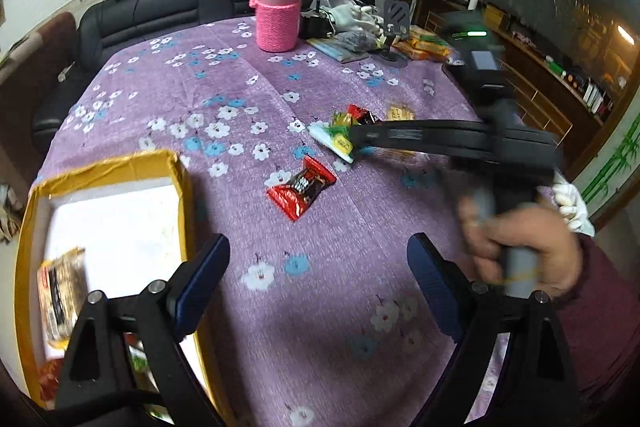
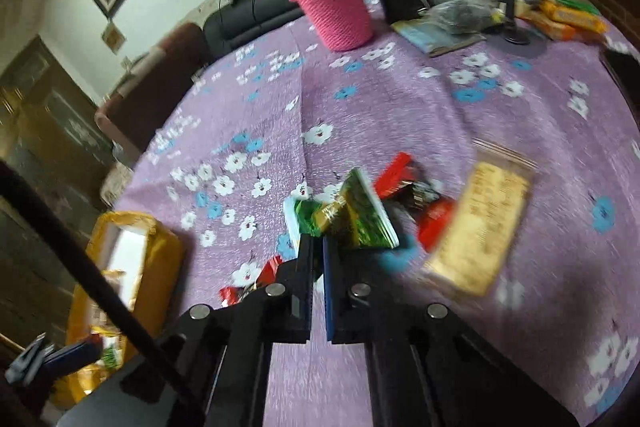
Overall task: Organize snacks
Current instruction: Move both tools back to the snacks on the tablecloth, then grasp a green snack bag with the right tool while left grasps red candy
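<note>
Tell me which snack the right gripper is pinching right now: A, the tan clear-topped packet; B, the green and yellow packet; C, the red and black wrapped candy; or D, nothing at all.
B: in the right wrist view the right gripper has its fingers shut on the green and yellow packet, while the tan packet lies apart on the tablecloth.
</note>
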`<action>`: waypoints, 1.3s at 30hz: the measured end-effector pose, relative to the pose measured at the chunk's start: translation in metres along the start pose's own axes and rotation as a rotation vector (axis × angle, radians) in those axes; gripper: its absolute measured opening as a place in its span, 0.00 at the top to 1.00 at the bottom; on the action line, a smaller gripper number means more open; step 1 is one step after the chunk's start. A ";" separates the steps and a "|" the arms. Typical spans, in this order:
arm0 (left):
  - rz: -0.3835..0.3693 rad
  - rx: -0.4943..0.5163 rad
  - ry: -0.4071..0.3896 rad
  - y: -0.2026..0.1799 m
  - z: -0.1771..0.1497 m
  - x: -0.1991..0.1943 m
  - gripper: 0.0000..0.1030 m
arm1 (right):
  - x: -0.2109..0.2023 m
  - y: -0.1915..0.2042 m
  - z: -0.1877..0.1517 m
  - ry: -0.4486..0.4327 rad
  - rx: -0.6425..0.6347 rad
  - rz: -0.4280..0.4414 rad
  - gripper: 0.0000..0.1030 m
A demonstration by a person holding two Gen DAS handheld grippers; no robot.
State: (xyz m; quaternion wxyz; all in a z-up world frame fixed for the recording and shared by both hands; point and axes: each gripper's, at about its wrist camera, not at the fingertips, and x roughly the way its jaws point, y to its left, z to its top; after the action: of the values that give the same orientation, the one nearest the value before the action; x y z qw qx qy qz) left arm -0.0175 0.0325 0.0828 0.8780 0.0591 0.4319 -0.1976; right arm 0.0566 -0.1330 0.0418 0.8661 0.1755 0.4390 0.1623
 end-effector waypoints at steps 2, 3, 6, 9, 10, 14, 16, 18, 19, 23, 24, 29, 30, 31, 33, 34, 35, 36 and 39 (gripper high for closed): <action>-0.006 0.014 0.017 -0.001 0.008 0.013 0.12 | -0.018 -0.009 -0.005 -0.020 0.010 0.001 1.00; -0.008 0.016 0.029 -0.002 0.012 0.022 0.12 | -0.024 -0.012 -0.007 -0.028 0.011 0.002 1.00; -0.004 0.035 0.081 -0.004 0.030 0.055 0.12 | -0.045 -0.026 -0.018 -0.049 0.030 0.026 0.99; 0.046 0.103 0.104 -0.011 0.042 0.080 0.13 | -0.049 -0.042 -0.022 -0.060 0.063 0.056 0.95; 0.081 0.144 0.120 -0.014 0.045 0.091 0.14 | -0.047 -0.046 -0.021 -0.055 0.084 0.068 0.95; 0.120 0.243 0.214 -0.019 0.039 0.118 0.45 | -0.042 -0.059 -0.018 -0.036 0.137 0.114 0.95; 0.070 0.209 0.205 -0.014 0.040 0.118 0.63 | -0.042 -0.060 -0.017 -0.039 0.137 0.114 0.94; 0.059 0.176 0.201 -0.010 0.042 0.117 0.73 | -0.041 -0.060 -0.018 -0.038 0.137 0.119 0.91; 0.074 0.172 0.191 -0.009 0.041 0.116 0.73 | -0.042 -0.060 -0.019 -0.040 0.134 0.118 0.87; 0.084 0.133 0.171 -0.004 0.036 0.110 0.74 | -0.040 -0.057 -0.022 -0.037 0.122 0.124 0.82; 0.086 0.120 0.165 -0.001 0.034 0.107 0.74 | -0.038 -0.056 -0.022 -0.036 0.121 0.126 0.79; 0.074 0.055 0.124 0.009 0.033 0.083 0.74 | -0.029 -0.049 -0.011 -0.033 0.164 0.108 0.56; 0.070 0.046 0.115 0.010 0.031 0.078 0.74 | -0.024 -0.045 -0.008 -0.021 0.166 0.109 0.56; 0.064 0.039 0.108 0.012 0.030 0.074 0.74 | -0.020 -0.041 -0.005 -0.010 0.162 0.103 0.56; 0.061 0.023 0.094 0.015 0.025 0.064 0.74 | -0.006 -0.029 0.002 0.019 0.156 0.077 0.55; 0.055 0.017 0.087 0.017 0.022 0.059 0.74 | 0.001 -0.024 0.004 0.034 0.158 0.064 0.52; 0.050 0.012 0.082 0.019 0.021 0.055 0.74 | 0.010 -0.019 0.007 0.051 0.161 0.041 0.51; 0.048 0.006 0.076 0.021 0.019 0.051 0.74 | 0.015 -0.016 0.008 0.057 0.166 0.021 0.51; 0.035 -0.012 0.058 0.027 0.013 0.038 0.74 | 0.028 -0.002 0.014 0.027 0.177 -0.065 0.45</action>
State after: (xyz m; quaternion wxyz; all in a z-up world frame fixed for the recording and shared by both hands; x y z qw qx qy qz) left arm 0.0241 0.0423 0.0592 0.8689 0.0670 0.4572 -0.1775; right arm 0.0837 -0.1249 0.0293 0.8459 0.2346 0.4689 0.0973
